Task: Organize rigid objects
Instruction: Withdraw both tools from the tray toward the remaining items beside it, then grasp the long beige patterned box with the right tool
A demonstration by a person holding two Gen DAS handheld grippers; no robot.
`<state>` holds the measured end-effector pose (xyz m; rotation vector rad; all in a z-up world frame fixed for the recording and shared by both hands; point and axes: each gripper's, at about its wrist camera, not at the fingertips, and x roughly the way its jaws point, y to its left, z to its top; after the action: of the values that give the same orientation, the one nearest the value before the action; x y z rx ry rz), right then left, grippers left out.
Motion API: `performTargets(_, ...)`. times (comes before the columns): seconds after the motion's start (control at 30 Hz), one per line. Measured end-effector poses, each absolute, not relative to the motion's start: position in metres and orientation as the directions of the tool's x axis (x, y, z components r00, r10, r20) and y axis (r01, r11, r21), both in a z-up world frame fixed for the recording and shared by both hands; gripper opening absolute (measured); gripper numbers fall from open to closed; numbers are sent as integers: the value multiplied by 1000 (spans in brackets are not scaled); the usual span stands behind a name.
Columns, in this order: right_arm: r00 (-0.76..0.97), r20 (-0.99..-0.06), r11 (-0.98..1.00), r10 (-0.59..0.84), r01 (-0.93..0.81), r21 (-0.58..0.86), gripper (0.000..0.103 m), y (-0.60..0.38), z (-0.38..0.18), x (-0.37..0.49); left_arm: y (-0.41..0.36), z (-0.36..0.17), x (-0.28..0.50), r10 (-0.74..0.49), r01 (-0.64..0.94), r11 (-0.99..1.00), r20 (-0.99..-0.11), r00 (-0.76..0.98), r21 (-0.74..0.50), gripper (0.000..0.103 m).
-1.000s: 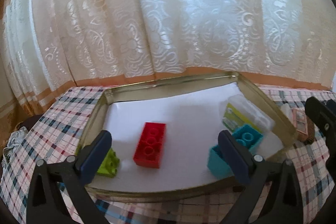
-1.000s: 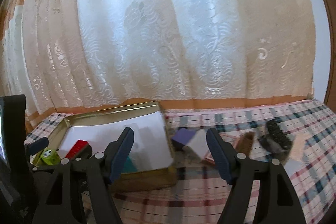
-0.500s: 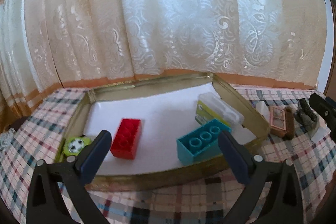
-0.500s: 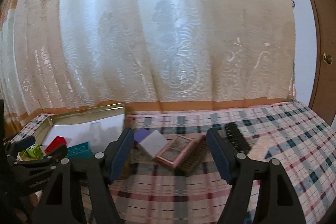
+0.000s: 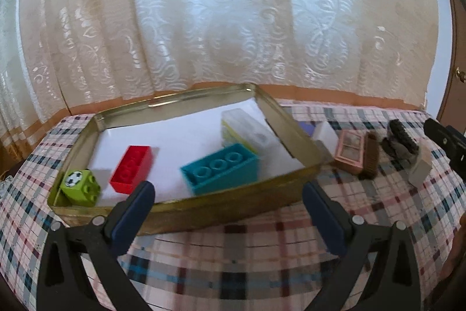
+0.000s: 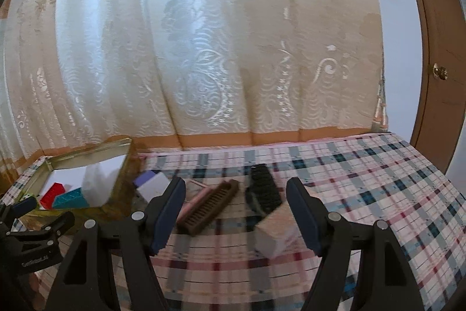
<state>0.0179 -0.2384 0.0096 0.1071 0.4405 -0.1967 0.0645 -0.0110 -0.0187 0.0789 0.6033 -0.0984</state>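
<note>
Both units are empty with fingers spread wide: the left hand-held gripper (image 5: 227,212) hangs just short of the metal tray's near wall, and the right hand-held gripper (image 6: 236,212) hangs over the checked table (image 6: 364,194) with loose items directly ahead.

Nearest the right hand-held gripper, just ahead between its fingers, lies a pale block (image 6: 276,232). Ahead and to the left lies a brown comb (image 6: 208,206), resting against a pink frame (image 5: 349,149). Straight ahead, slightly farther, lies a black comb (image 6: 262,190). Farther left, beside the tray wall, sits a white and purple box (image 6: 151,182).

Ahead of the left hand-held gripper, the tray (image 5: 174,104) holds a teal brick (image 5: 221,168), a red brick (image 5: 132,168), a green brick (image 5: 81,184) at the near left corner, and a clear case (image 5: 247,127) at the far right.

Handling, as judged: all items look light and rigid. The brown comb is best pinched across its narrow width near mid-length. Smooth plastic may slip. Combs teeth could bend, so grip the spine.
</note>
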Motion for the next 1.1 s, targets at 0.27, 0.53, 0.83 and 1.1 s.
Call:
performTargets(0.27, 871, -456, 972, -184, 231, 48, 74, -268, 7, 13, -43, -19, 60, -80, 155, 984, -575, 815, 82, 103)
performTargets(0.53, 855, -478, 966, -201, 253, 48, 74, -299, 5, 8, -83, -19, 59, -97, 203, 972, -583, 806, 120, 103)
performTargets(0.83, 839, -505, 964, -204, 261, 44, 74, -324, 0, 9, -128, -22, 59, -128, 265, 954, -608, 783, 140, 103)
performTargets(1.1, 808, -588, 979, -43, 153, 138, 74, -330, -13, 18, -150, -26, 55, -138, 304, 939, -635, 760, 160, 103)
